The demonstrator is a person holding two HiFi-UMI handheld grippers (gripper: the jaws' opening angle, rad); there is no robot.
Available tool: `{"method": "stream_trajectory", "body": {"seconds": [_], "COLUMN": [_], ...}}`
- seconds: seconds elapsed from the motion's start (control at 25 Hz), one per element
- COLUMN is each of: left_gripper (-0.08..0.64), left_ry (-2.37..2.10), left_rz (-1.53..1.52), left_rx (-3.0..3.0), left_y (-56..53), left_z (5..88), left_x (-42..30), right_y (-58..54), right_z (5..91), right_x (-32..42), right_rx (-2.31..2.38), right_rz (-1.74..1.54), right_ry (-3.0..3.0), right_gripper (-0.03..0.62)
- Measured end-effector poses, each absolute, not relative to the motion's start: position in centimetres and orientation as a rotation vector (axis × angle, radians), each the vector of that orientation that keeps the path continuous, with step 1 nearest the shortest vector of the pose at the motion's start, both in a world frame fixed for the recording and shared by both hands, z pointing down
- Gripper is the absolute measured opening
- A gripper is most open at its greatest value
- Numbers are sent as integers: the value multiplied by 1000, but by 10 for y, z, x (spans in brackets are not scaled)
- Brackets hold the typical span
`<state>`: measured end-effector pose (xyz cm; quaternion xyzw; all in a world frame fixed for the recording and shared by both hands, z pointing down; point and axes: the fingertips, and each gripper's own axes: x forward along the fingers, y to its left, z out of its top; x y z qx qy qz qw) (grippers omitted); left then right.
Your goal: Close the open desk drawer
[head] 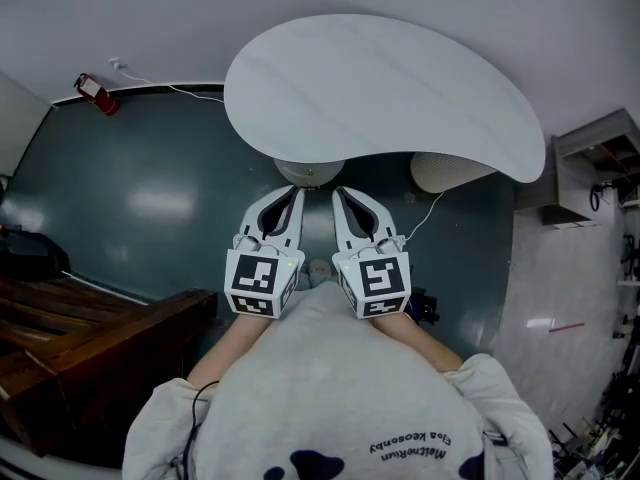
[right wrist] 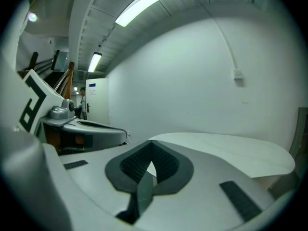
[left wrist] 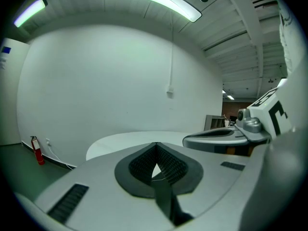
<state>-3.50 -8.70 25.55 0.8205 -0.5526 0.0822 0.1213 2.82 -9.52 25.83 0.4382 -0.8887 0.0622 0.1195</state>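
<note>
**Desk drawer: not discernible in any view; both tools closed, empty**

Drawer: cannot be made out from the head view or from either gripper view. The white, rounded desk top (head: 380, 93) fills the upper centre of the head view, with two pale rounded bases (head: 310, 173) showing under its near edge.

Left gripper (head: 296, 190): lower centre, just short of the desk's edge. Jaws together, ribbed pads meeting at the tips, nothing between them. Marker cube (head: 262, 281) at its rear.

Right gripper (head: 338, 192): just beside the left one and parallel to it. Jaws likewise together and empty.

Person: grey sweatshirt (head: 340, 388) along the bottom edge, forearms reaching to both tools.

Surroundings: dark green floor (head: 130, 208); red fire extinguisher (head: 97, 93) against the wall, upper left; dark wooden furniture (head: 90, 338), lower left; white shelf unit (head: 600, 158), right edge.
</note>
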Motion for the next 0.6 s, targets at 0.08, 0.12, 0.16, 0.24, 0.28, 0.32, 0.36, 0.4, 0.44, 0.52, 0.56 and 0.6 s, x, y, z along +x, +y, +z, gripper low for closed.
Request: {"method": "stream_trajectory", "body": {"seconds": [0.08,0.12,0.16,0.24,0.28,0.32,0.36,0.4,0.44,0.52,0.56,0.6], "left_gripper": [6,6,6,6,6,6,6,6,6,6,6,6], "left_ry": [-1630,-1634,-1636,-1635,-1632,-1630,-1627,-1622,-1615,-1601,-1596,-1592], "left_rz": [232,230,228,227,229,233,237,240,241,243,245,246], "left_rx": [2400,2404,2408,2420,2426,2431,2434,2436,2438,2448,2455,2459], "left_y": [-85,-84,-82,-77,-74,-72,-70,-69,-69,-69,-68,-67], "left_z": [248,244,241,238,237,237,238,237,236,234,233,233], "left_x": [-37,-38,-38,-38,-38,-37,-36,-33,-31,-26,-25,-25], "right_y": [-94,-93,-92,-89,-88,-86,-84,-83,-83,-82,-82,-80], "right_z": [251,248,244,239,238,237,236,234,233,231,230,231], "right_x": [29,30,30,29,28,28,28,30,31,32,32,30], "right_rx": [1276,1275,1275,1273,1273,1273,1272,1270,1268,1266,1264,1262], "right_rz": [173,164,151,120,107,98,93,92,94,99,98,95], "right_ry": [-2606,-2609,-2611,-2613,-2614,-2617,-2620,-2622,-2624,-2631,-2634,-2635], "right_gripper": [15,15,15,15,17,17,15,16,16,17,17,17]}}
